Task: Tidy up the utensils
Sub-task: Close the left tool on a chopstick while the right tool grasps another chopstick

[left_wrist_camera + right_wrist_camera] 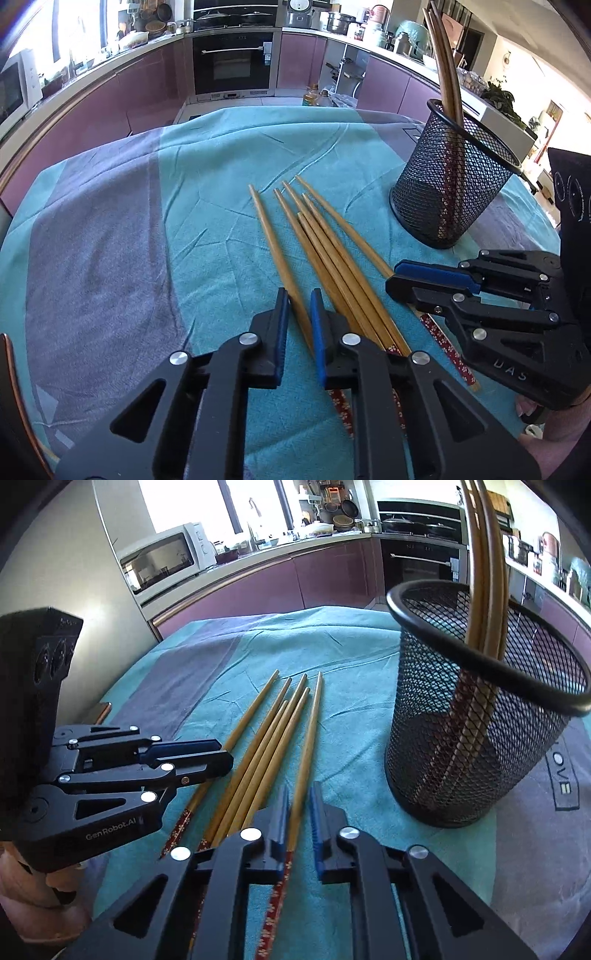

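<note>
Several wooden chopsticks [332,251] with red patterned ends lie side by side on the teal and purple cloth [110,240]. My left gripper [299,306] is shut on the leftmost chopstick [275,243], its blue pads against both sides. My right gripper [299,801] is shut on the rightmost chopstick [308,738] of the row [266,738]. Each gripper shows in the other's view: the right gripper [397,278] low at the right, the left gripper [225,757] low at the left. A black mesh cup [454,192] [480,738] stands upright to the right, with a few chopsticks [445,74] [484,572] leaning in it.
The cloth [351,646] covers a round table whose far edge drops toward purple kitchen cabinets [110,96]. An oven [232,62] and a microwave [162,554] sit beyond. A person's hand [37,897] holds the left gripper's body.
</note>
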The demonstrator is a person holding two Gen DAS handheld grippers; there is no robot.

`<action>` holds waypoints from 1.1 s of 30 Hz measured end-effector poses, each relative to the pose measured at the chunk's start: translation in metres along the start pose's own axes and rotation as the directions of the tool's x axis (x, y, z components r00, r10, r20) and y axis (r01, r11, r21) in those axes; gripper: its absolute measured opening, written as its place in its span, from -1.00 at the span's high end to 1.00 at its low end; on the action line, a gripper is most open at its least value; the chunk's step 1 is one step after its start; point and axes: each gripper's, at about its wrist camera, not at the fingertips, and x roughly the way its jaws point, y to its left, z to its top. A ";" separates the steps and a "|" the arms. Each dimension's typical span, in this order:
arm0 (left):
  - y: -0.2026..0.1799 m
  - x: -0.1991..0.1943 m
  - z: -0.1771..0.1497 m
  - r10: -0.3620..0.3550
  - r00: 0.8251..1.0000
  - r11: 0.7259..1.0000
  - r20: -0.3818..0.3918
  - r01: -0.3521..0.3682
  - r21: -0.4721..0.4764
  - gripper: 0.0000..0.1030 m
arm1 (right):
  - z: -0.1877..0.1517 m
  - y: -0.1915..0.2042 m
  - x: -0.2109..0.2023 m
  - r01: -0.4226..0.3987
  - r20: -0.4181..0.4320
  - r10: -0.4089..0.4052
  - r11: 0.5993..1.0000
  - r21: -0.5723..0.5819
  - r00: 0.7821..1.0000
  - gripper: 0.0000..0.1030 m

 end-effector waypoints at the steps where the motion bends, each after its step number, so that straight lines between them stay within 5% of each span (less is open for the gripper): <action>1: 0.001 0.000 0.000 -0.005 1.000 1.000 0.001 0.005 -0.008 0.79 | -0.001 -0.002 -0.001 -0.007 0.001 0.007 1.000 0.010 1.000 0.87; 12: 0.006 -0.019 -0.011 -0.046 0.998 0.998 0.035 0.048 -0.034 0.84 | -0.009 -0.005 -0.020 -0.083 0.046 0.081 0.996 0.029 0.996 0.89; 25: 0.004 -0.022 -0.024 -0.037 0.999 0.999 0.007 0.037 0.007 0.84 | -0.016 0.005 -0.017 -0.096 -0.014 0.096 0.995 -0.021 0.995 0.89; 33: 0.002 -0.003 -0.012 -0.035 0.999 0.998 -0.018 0.036 0.043 0.59 | -0.008 0.012 -0.007 -0.056 -0.032 0.055 0.997 -0.048 0.998 0.83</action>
